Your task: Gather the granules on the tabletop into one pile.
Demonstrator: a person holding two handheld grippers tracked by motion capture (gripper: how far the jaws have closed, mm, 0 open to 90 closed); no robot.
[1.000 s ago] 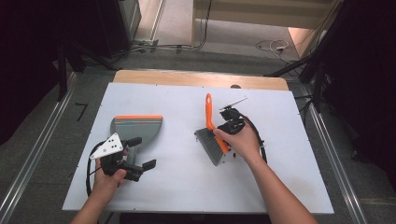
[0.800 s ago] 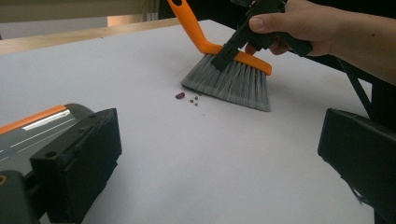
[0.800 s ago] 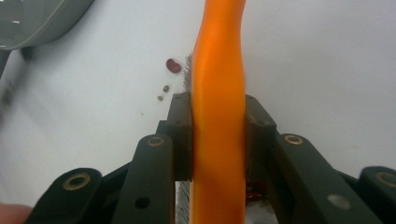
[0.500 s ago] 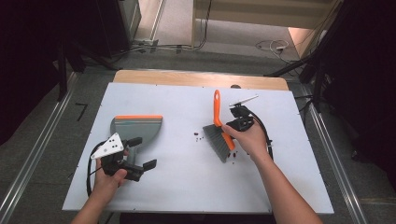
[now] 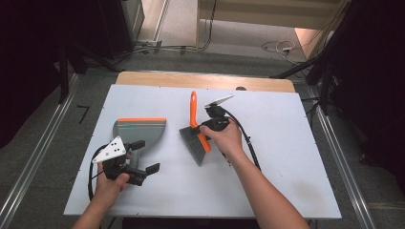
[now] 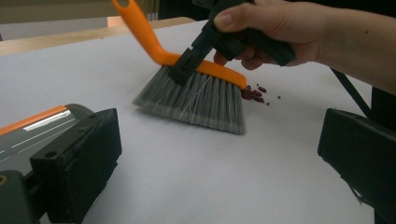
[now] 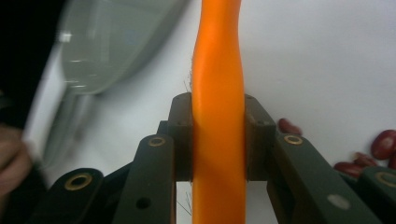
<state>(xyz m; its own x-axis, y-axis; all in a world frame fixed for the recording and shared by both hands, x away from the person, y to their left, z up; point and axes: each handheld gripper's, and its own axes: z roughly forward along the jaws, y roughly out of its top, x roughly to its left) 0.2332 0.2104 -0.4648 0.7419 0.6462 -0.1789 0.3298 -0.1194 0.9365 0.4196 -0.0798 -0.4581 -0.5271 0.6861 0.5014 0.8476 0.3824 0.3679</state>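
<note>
A: Clamped tight, the right gripper (image 5: 206, 125), both black jaws pressed flat against the orange handle of the brush (image 5: 196, 138).

B: Seen the same from the right gripper view: handle (image 7: 218, 116) squeezed between the two jaws, no gap either side.

A: Position of the brush?

B: Near the middle of the white table (image 5: 286, 143), bristles (image 6: 196, 100) splayed down onto the surface, handle angled up and toward the far edge.

A: And the beans?

B: Small heap of dark red beans (image 6: 252, 92) just behind the bristles, touching or nearly touching them in the left gripper view. Also visible beside the jaws in the right gripper view (image 7: 385, 144).

A: Left gripper (image 5: 145, 157)?

B: Wide apart, jaws holding nothing. Bare table between them in the left gripper view. Held low near the front-left of the table in the left hand (image 5: 112, 183).

A: Dustpan?

B: Grey with an orange lip, the dustpan (image 5: 141, 131) flat on the table, left of the brush and just beyond the left gripper. Close to one left jaw in the left gripper view (image 6: 42, 126); touching or not, hard to tell from that angle.

A: Dustpan and brush?

B: Apart, a strip of bare table between them. Blurred in the right gripper view, the dustpan (image 7: 112, 46), up and left of the handle.

A: Right hand (image 5: 227, 140)?

B: Wrapped over the gripper body, just right of the brush head.
</note>
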